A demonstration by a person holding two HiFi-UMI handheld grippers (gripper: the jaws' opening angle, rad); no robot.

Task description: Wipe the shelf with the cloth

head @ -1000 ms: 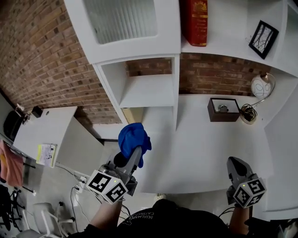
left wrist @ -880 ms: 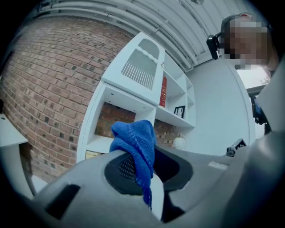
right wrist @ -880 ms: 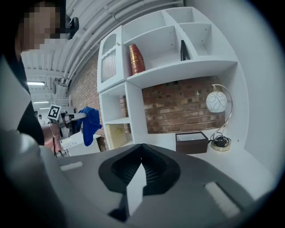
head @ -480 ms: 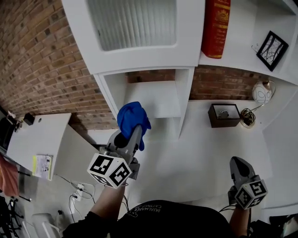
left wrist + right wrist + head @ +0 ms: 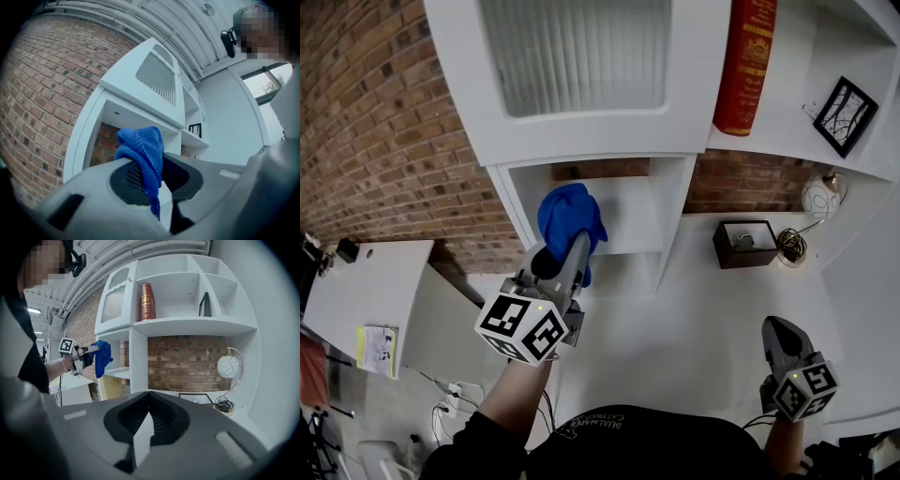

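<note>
My left gripper (image 5: 569,251) is shut on a bunched blue cloth (image 5: 570,217), raised in front of the open mouth of a small white cubby. The cloth hangs just over the front edge of the cubby's shelf (image 5: 628,230); whether it touches the board I cannot tell. In the left gripper view the cloth (image 5: 143,147) sticks up from between the closed jaws of the left gripper (image 5: 157,164). The right gripper view shows the cloth (image 5: 102,357) at the cubby from the side. My right gripper (image 5: 776,336) stays low at the right, shut and holding nothing.
A ribbed-glass cabinet door (image 5: 577,52) is above the cubby. To the right are a red book (image 5: 748,61), a black picture frame (image 5: 845,114), a dark box (image 5: 743,244) and a globe lamp (image 5: 820,195). A white desk (image 5: 366,291) stands at the left by the brick wall.
The left gripper has carried the cloth up and forward, from below the cubby to its opening. The right gripper has hardly moved.
</note>
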